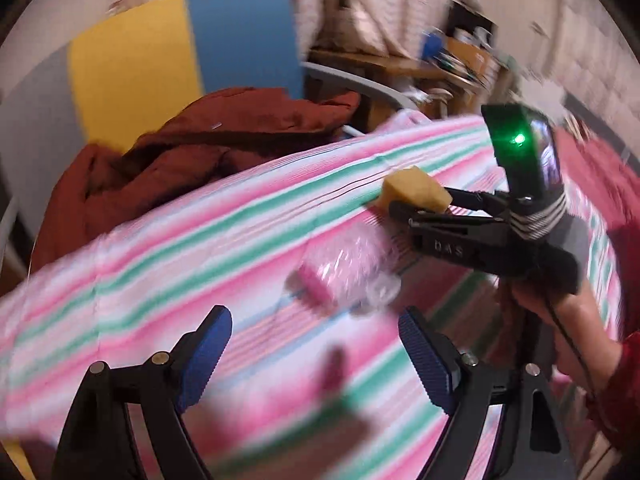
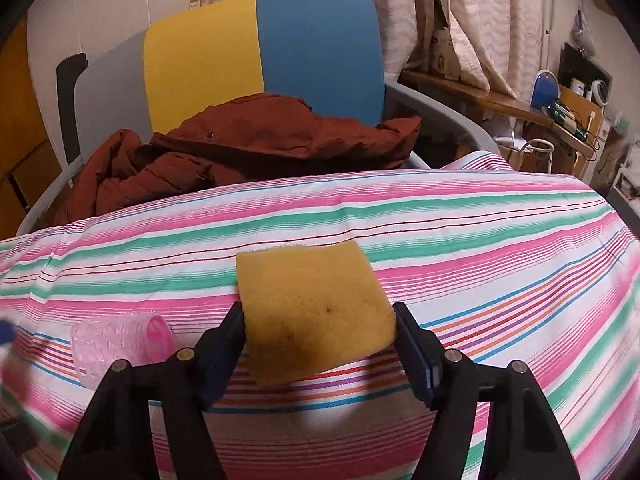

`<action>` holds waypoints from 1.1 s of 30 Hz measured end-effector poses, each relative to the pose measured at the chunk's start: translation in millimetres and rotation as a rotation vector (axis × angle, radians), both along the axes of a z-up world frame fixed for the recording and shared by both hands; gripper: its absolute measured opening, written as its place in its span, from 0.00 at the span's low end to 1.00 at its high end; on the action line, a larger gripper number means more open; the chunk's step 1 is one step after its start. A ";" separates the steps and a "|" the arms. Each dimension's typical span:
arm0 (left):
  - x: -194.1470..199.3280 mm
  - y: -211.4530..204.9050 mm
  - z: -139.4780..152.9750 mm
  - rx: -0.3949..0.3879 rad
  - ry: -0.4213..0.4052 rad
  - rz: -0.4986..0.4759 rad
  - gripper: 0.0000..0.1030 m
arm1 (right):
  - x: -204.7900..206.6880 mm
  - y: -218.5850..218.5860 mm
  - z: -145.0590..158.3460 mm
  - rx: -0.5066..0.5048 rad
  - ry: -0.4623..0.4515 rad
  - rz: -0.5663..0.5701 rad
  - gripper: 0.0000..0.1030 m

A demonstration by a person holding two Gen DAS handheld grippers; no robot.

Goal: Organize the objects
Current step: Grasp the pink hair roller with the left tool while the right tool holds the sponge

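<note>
Right up close, the right gripper (image 2: 320,344) has its jaws pressed on either side of the yellow sponge (image 2: 312,312), pads snug against its two edges, and the sponge sits on the striped bedcover (image 2: 480,248). That looks like the pick-up step of the tidying: grip made, lift not yet begun. Over in the left wrist view, the left gripper (image 1: 316,344) hangs above the cover with jaws wide apart and nothing between them, lined up short of the pink hair roller (image 1: 344,276), which lies on its side just beside the sponge. That view is smeared with blur, so the roller's exact lie is hard to read. Beyond the bed a red jacket (image 2: 240,148) is heaped on a chair (image 2: 260,48). Next call, I'd say: the right needs a clean straight lift without squashing the soft sponge out of the pads, while the left must drop lower and straddle the roller across its barrel before closing, since a round thing on soft bedding may roll away
</note>
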State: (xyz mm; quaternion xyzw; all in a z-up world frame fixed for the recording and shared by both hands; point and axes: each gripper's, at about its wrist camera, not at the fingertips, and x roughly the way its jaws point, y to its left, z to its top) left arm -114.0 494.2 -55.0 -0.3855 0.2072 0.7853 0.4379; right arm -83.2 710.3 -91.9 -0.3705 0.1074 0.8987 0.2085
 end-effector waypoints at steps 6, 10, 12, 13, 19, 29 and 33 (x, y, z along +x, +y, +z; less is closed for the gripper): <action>-15.8 38.5 -15.5 -0.059 0.011 -0.127 0.85 | 1.2 3.1 -1.6 -0.013 0.004 -0.012 0.69; -14.1 47.2 -18.8 -0.053 0.001 -0.178 0.85 | 2.6 5.6 -2.8 -0.028 0.014 -0.013 0.69; -10.1 50.1 -18.6 -0.048 0.020 -0.202 0.85 | 3.7 7.9 -3.4 -0.041 0.019 -0.015 0.70; -8.0 51.4 -18.9 -0.047 0.035 -0.208 0.85 | 3.8 7.7 -3.5 -0.039 0.019 -0.015 0.70; 5.5 62.4 -31.5 -0.088 0.067 -0.267 0.85 | 1.5 2.4 -3.2 -0.004 0.006 -0.016 0.70; -4.8 56.1 -38.9 -0.019 -0.013 -0.177 0.69 | 1.9 2.1 -3.3 0.000 0.008 -0.020 0.70; -2.8 55.9 -39.4 -0.012 -0.020 -0.186 0.69 | 3.3 0.3 -2.3 0.018 0.013 -0.029 0.69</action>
